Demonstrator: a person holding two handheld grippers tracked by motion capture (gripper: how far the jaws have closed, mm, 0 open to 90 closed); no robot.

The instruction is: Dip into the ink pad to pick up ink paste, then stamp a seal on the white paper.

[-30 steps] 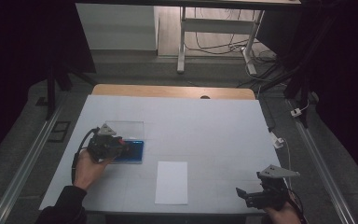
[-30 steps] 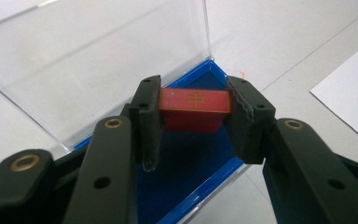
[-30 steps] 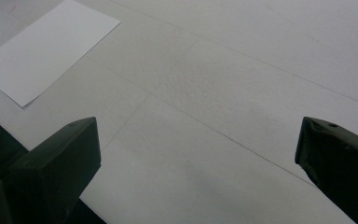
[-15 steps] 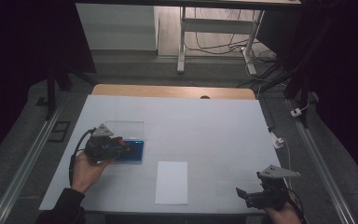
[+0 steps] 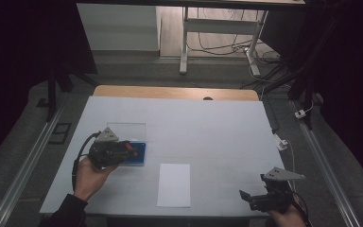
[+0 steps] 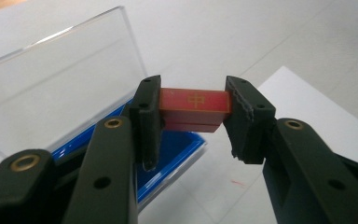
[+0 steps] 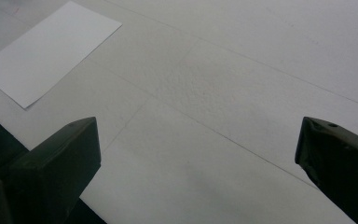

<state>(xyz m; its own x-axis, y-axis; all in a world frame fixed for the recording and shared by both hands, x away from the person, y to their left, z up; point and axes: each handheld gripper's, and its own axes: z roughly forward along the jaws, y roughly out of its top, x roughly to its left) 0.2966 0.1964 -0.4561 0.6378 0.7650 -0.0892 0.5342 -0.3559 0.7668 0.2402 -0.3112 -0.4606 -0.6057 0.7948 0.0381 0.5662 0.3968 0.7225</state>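
Observation:
My left gripper [image 6: 193, 112] is shut on a small red block with a gold mark [image 6: 195, 103], held a little above an open blue case [image 6: 168, 156] whose clear lid [image 6: 56, 88] stands up behind it. In the high view the left gripper [image 5: 131, 151] is at the table's left over the blue case [image 5: 137, 156]. A white sheet of paper [image 5: 174, 184] lies just right of it. My right gripper [image 5: 244, 197] rests at the table's near right corner, jaws wide apart with nothing between them [image 7: 196, 154].
The white table [image 5: 208, 127] has a wooden strip along its far edge [image 5: 170, 92]. Metal rails run along both sides. A white plug and cable [image 5: 280, 142] lie off the right edge. The white paper [image 7: 46, 51] lies ahead-left of the right gripper.
My left gripper has lifted slightly and shifted a little toward the right with the red block in it. The right gripper has stayed put.

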